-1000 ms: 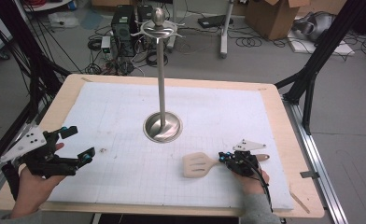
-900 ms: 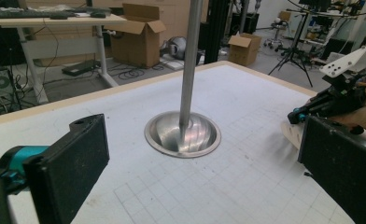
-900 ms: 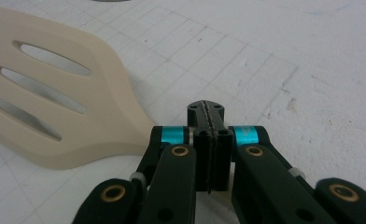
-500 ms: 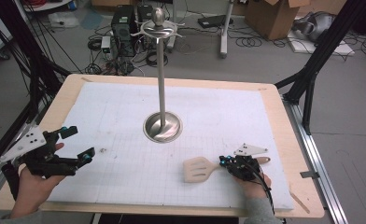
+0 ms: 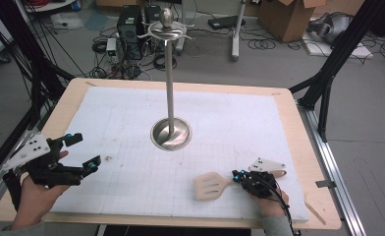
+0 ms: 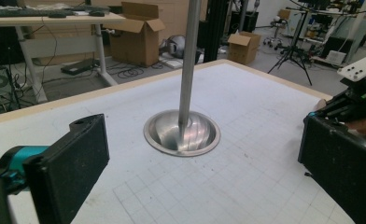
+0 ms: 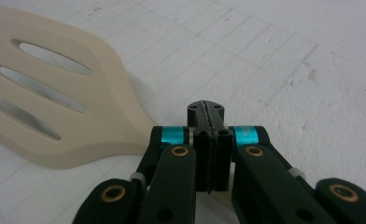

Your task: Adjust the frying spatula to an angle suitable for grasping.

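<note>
A cream slotted spatula [image 5: 211, 185] lies flat on the white gridded mat [image 5: 131, 123], near the front right. Its handle runs under my right gripper [image 5: 236, 176], and the handle's end pokes out past the hand. In the right gripper view the right gripper [image 7: 205, 110] has its jaws pressed together with nothing between the tips, and the spatula's slotted head [image 7: 55, 93] lies just to their left. My left gripper [image 5: 85, 150] hovers at the front left, jaws wide apart and empty. In the left gripper view the left gripper [image 6: 204, 172] faces the metal stand [image 6: 181, 135].
A tall metal stand [image 5: 171, 133], a round dished base and a thin pole with hooks at the top, rises from the mat's middle. The wooden table edge [image 5: 323, 196] frames the mat. Black frame legs, cables and boxes sit on the floor beyond.
The right gripper and the spatula have slid together a little toward the near edge of the table. The left gripper has stayed where it was.
</note>
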`<move>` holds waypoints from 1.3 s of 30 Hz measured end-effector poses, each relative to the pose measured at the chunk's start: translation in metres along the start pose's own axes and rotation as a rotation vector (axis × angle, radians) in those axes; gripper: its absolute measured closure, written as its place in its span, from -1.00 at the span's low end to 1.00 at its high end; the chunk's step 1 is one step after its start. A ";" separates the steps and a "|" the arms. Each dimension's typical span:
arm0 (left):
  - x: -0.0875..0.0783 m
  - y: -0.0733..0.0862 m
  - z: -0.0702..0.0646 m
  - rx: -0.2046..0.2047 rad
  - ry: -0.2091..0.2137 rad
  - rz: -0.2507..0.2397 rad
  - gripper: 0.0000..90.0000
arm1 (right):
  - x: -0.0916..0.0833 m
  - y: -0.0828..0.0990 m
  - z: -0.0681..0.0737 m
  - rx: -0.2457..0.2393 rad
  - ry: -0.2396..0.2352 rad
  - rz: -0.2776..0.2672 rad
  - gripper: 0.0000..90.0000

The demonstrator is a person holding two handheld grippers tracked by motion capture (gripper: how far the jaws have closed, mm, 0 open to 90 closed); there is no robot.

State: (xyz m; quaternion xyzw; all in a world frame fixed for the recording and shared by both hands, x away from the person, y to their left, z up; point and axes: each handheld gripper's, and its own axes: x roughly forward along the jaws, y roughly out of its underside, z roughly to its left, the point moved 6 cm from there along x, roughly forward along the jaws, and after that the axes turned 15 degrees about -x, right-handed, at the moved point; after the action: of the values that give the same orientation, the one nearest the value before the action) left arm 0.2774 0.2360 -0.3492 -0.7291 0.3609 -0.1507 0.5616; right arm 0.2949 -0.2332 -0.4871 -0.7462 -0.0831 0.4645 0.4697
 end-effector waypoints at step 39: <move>0.004 0.002 -0.001 0.005 0.003 0.009 -0.95 | -0.067 0.053 -0.027 0.068 0.135 -0.021 1.00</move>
State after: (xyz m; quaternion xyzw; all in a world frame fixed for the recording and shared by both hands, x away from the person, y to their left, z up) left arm 0.2784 0.2327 -0.3519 -0.7258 0.3645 -0.1502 0.5637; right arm 0.2620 -0.3165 -0.4837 -0.7583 -0.0434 0.4109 0.5043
